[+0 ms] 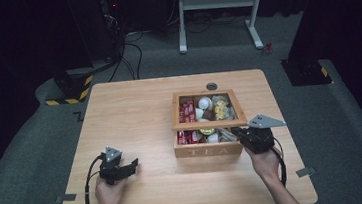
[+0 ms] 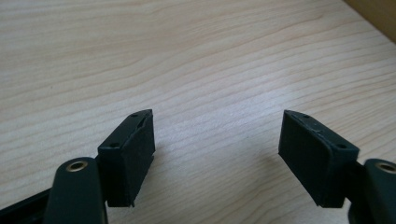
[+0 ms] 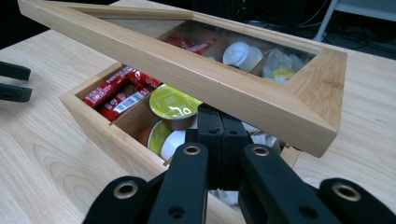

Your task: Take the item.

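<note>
Worktop (image 1: 134,111) left half bare; tea box (image 1: 208,149) centre-right, lid (image 1: 210,125) propped on closed right hand-held gripper (image 1: 246,137); left hand-held gripper (image 1: 134,166) wide, lower left.

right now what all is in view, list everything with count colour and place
table: one, light wood, centre of the high view
tea box: one, light wood, marked TEA on the front, right half of the table
lid: one, wood frame with clear pane, partly raised over the box
red packets: several, red, left compartments of the box
capsules: a few, yellow-green and white tops, middle compartments
white frame: one, on the floor beyond the table
left gripper: one, black, fingers apart over bare table, near left
right gripper: one, black, fingers together, tips under the lid's front edge
hands: two, one holding each gripper, bottom of the high view
</note>
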{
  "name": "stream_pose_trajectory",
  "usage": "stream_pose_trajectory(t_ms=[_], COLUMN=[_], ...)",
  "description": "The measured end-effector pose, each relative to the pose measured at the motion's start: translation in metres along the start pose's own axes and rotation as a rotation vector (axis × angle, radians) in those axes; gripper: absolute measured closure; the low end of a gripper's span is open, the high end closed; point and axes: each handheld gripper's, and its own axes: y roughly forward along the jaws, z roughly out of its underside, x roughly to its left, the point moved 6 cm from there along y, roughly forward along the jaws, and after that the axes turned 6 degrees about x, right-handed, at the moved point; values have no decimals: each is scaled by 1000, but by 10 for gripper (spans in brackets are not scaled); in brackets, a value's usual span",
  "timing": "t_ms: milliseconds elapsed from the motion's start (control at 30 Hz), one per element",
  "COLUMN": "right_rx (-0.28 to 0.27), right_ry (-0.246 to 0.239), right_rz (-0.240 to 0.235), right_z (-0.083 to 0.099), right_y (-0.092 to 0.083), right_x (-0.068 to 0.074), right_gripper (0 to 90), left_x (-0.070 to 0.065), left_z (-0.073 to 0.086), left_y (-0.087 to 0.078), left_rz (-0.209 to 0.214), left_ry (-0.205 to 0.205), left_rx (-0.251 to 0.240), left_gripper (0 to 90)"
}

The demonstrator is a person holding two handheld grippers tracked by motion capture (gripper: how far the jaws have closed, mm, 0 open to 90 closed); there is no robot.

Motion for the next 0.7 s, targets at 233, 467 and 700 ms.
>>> stream_pose_trajectory(t_ms=[233,467,700], right_rx=[-16,-21,-17], right_ry=[2,3,4], right_rz=[-2,-1,0], right_z=[-9,-15,-21], right_y=[-3,-4,-5], right_x=[-3,-4,-6], right_gripper=[900,900,900], left_x=[-19,-30,-38], left_z=[-17,-23,-29], left_y=[-8,-6,-6], left_rz=[104,147,158], left_ry=[16,22,38], left_rx=[-30,-37,-43], left_gripper=[300,305,332])
